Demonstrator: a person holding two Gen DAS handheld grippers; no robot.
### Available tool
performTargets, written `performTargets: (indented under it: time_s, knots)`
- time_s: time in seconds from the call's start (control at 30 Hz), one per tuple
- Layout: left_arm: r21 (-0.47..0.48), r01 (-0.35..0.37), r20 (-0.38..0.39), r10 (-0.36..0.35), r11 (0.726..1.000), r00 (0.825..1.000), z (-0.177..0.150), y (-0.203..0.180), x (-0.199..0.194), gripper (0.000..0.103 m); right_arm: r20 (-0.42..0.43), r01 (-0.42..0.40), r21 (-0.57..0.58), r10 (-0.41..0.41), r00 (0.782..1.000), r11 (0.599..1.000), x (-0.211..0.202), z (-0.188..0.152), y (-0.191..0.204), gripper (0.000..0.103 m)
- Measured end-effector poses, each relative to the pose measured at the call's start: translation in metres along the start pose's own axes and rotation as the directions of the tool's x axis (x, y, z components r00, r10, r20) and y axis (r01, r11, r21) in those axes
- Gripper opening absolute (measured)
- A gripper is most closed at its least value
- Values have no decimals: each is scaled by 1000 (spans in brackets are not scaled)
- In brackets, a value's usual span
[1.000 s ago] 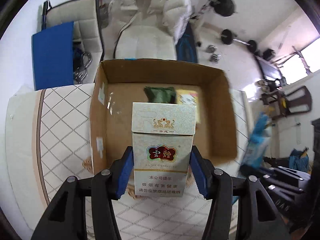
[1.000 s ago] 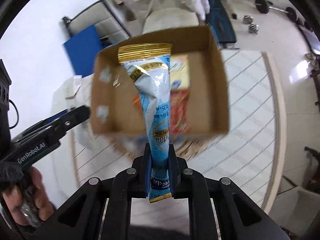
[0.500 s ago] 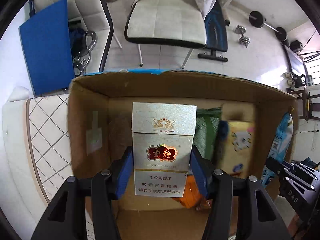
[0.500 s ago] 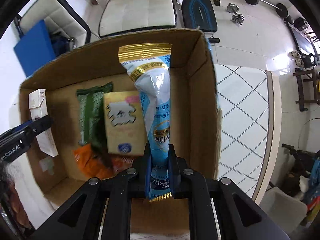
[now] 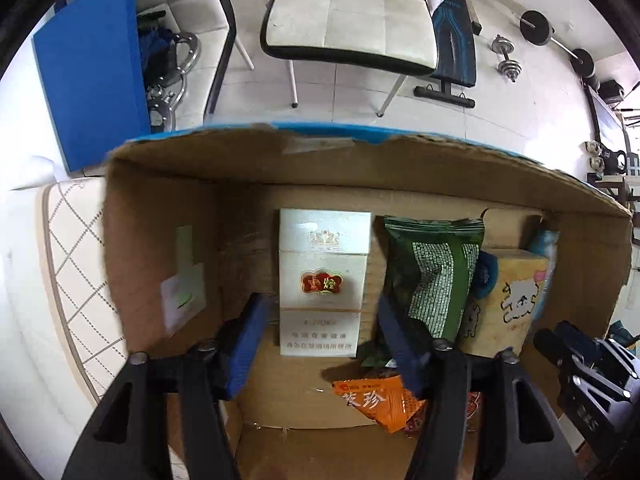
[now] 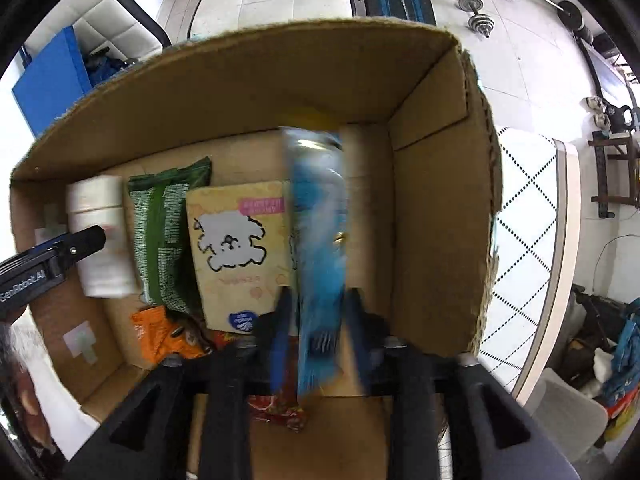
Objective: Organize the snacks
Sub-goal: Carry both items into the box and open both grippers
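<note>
Risk was snagging: you'd just opened both grippers' fingers, left gripper [image 5: 320,340] off pack [image 5: 323,280], right gripper [image 6: 318,328] off blue pouch [image 6: 320,240], both inside box [image 5: 360,160], w/ fingers close alongside.

One cardboard box [image 6: 432,216] holds one pale cigarette pack [image 5: 324,280], one green packet [image 5: 432,276], one yellow pouch with a sheep drawing [image 6: 236,248], one blue tube-shaped packet [image 6: 320,240] and one orange sachet [image 5: 376,400]. Beyond it, at twelve o'clock, stands one white chair [image 5: 352,20], with one dumbbell [image 5: 506,58] at two o'clock.
</note>
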State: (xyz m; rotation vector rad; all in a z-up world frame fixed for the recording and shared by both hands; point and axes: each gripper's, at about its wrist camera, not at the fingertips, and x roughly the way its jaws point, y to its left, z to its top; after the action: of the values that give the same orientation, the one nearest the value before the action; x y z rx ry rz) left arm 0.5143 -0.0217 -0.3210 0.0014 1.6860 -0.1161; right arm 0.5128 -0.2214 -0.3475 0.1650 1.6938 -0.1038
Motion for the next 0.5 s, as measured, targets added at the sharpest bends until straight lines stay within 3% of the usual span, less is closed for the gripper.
performTargets:
  time_s: [0.03, 0.13, 0.2, 0.33, 0.5]
  knots:
    - [6, -6, 9, 6, 1000, 1000, -1, -1, -2, 70, 6, -5, 4, 5, 1000, 1000, -3, -1, 0, 64]
    - [24, -9, 33, 8, 1000, 999, -5, -1, -11, 86, 19, -26, 6, 26, 999, 1000, -14, -6, 2, 69]
    - [27, -2, 53, 1, 1000, 999, -11, -1, -19, 89, 26, -32, 2, 32, 999, 999, -20, -13, 3, 73]
    - [22, 10, 89, -12, 1000, 996, -27, 3, -34, 99, 42, -41, -23, 42, 998, 999, -29, -32, 10, 97]
    - [22, 21, 153, -25, 1000, 988, -62, 5, -55, 100, 75, -11, -25, 13, 997, 1000, -42, -59, 19, 98]
